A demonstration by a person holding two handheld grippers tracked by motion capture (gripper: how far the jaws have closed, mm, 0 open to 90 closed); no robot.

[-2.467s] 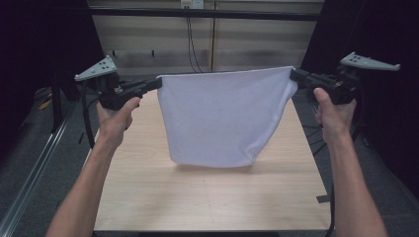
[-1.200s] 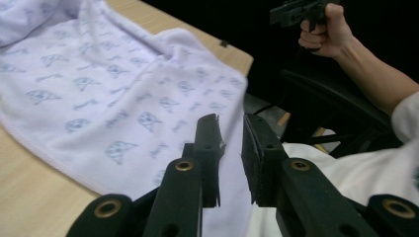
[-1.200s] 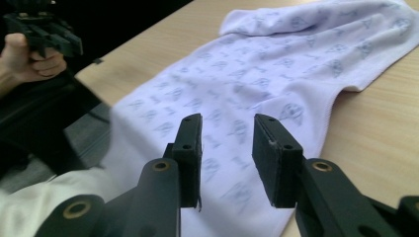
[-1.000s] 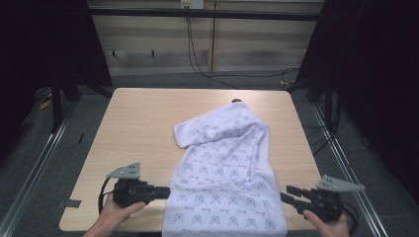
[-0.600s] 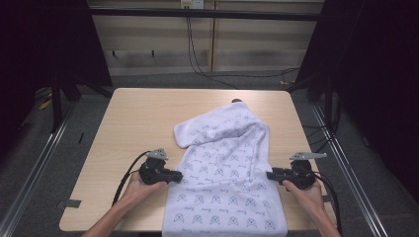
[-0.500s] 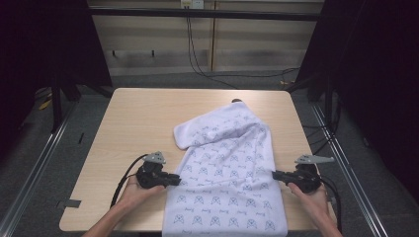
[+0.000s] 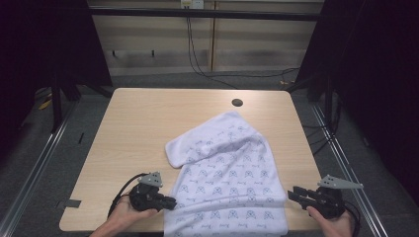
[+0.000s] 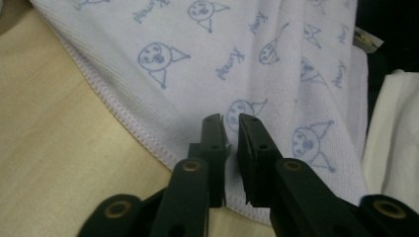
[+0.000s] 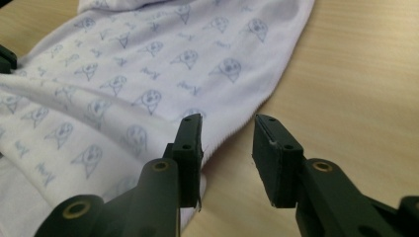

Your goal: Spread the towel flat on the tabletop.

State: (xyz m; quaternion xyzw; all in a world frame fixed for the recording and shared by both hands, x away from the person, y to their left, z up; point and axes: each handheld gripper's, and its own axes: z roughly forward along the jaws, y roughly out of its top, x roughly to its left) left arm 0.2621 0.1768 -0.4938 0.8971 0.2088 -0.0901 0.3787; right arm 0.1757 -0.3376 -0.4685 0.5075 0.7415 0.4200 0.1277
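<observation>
Left gripper (image 7: 168, 202): down at the near left of the table, held in the left hand (image 7: 126, 213), tips at the towel's left hem.
Left jaws: nearly together in the left gripper view, a thin gap between them, hovering over the stitched hem; whether any cloth is pinched, cannot tell.
Right gripper (image 7: 292, 194): at the near right, in the right hand (image 7: 333, 223), just beside the towel's right edge.
Right jaws: wide apart in the right gripper view, one over the towel's edge, the other over bare wood, nothing clamped.
Towel (image 7: 227, 180): white with a small blue cartoon-face print and script, spread over the near middle of the table, running from the front edge back and narrowing.
Towel, near end: draped over the table's front edge between the two grippers.
Towel, far end: bunched and folded, rounded flap turned toward the left, short of the far edge.
Table (image 7: 148, 116): light wood, bare around the towel.
Grommet hole (image 7: 237, 102): dark round opening near the far edge, just beyond the towel's far tip.
</observation>
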